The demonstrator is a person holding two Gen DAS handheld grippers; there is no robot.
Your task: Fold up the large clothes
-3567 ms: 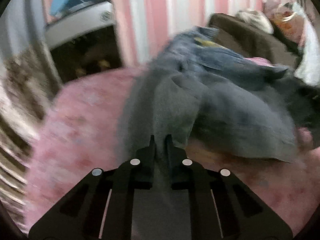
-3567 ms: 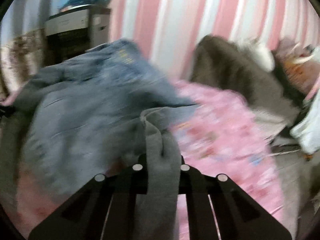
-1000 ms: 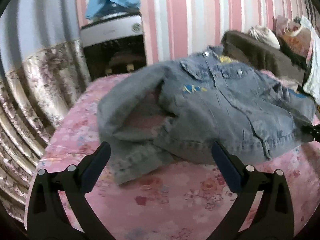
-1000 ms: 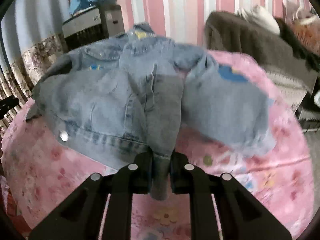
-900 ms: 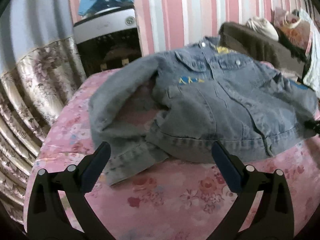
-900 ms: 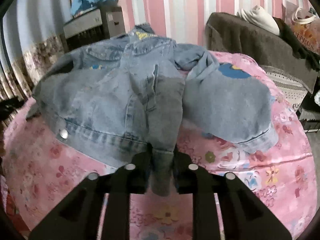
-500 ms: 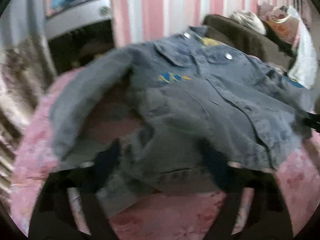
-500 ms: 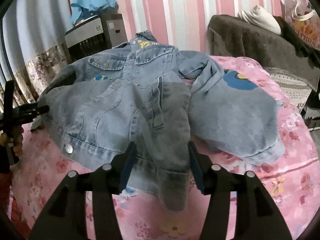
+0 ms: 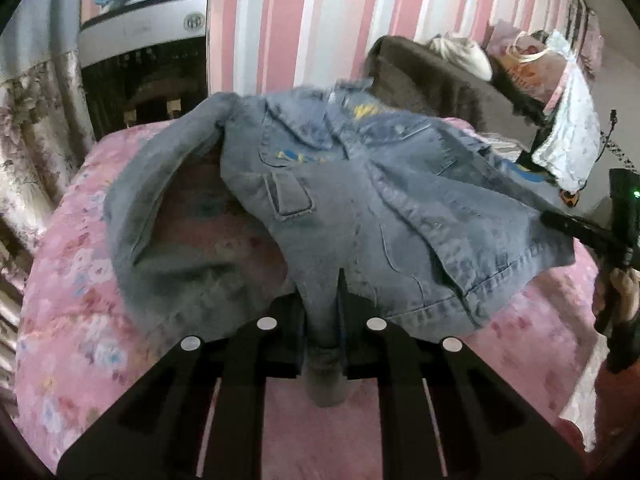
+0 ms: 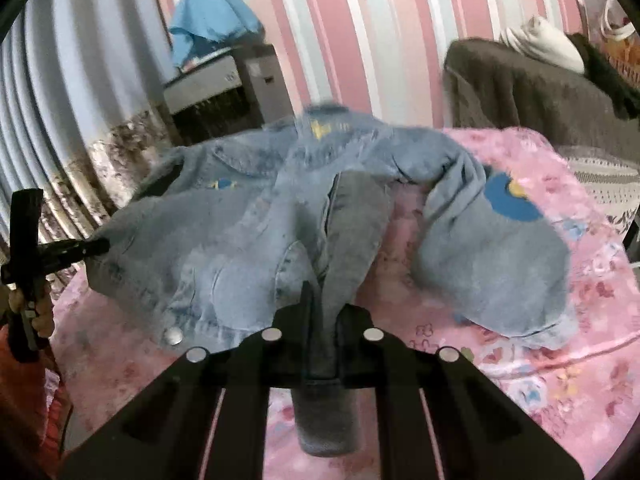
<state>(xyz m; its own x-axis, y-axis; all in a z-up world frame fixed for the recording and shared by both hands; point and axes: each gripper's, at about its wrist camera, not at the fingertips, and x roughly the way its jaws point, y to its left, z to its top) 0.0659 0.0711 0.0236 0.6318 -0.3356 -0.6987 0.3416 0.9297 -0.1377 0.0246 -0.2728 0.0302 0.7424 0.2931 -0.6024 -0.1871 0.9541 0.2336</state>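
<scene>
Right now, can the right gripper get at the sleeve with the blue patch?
Probably not yet: the right gripper is shut on the jacket hem. The sleeve lies uncovered beside it, so releasing first would free it.

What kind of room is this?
Probably a bedroom at home. A denim jacket lies on a pink flowered bedspread, the wall has pink striped wallpaper, and clothes are piled on a brown sofa.

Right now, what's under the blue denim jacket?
The blue denim jacket lies on a pink floral bedspread, which shows around it and in the gap under its raised sleeve. Both grippers pinch its hem. Whatever lies beneath the jacket's body is covered.
</scene>
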